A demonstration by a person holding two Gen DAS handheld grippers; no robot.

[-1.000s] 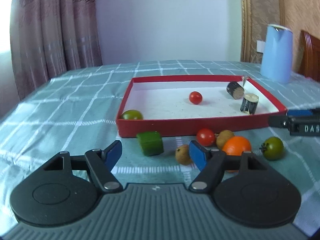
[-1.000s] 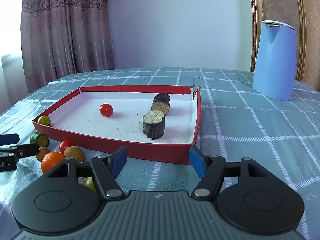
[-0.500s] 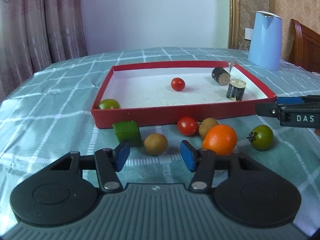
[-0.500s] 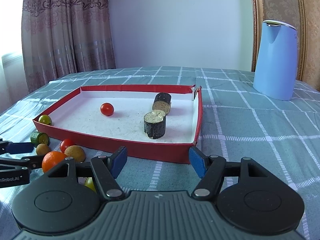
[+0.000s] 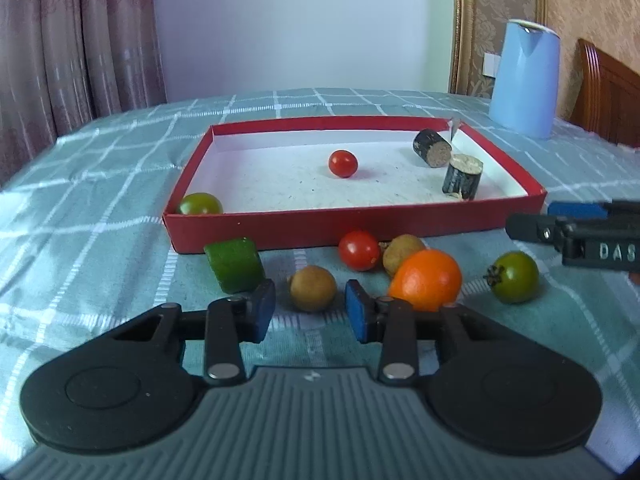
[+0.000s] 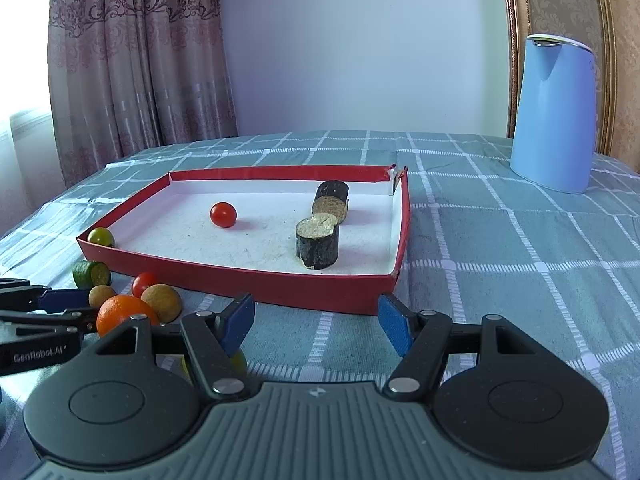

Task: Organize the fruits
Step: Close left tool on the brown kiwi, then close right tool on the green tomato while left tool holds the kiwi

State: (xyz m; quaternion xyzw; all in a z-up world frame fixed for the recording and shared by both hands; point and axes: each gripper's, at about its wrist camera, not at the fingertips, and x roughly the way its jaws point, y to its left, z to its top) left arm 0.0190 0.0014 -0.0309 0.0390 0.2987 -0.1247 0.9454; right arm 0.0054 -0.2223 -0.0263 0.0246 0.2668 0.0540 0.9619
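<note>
A red tray holds a red cherry tomato, two dark cylinder pieces and a green tomato in its near left corner. In front of it lie a green cucumber piece, a brown longan, a red tomato, another longan, an orange and a green tomato. My left gripper is open, its pads either side of the near longan, not touching it. My right gripper is open and empty in front of the tray.
A blue kettle stands at the back right on the checked green tablecloth. A wooden chair and curtains lie beyond the table. The right gripper shows at the right edge of the left wrist view.
My left gripper has moved right and forward, so the near longan now sits between its open pads, and the jaws have narrowed. The right gripper has hardly moved.
</note>
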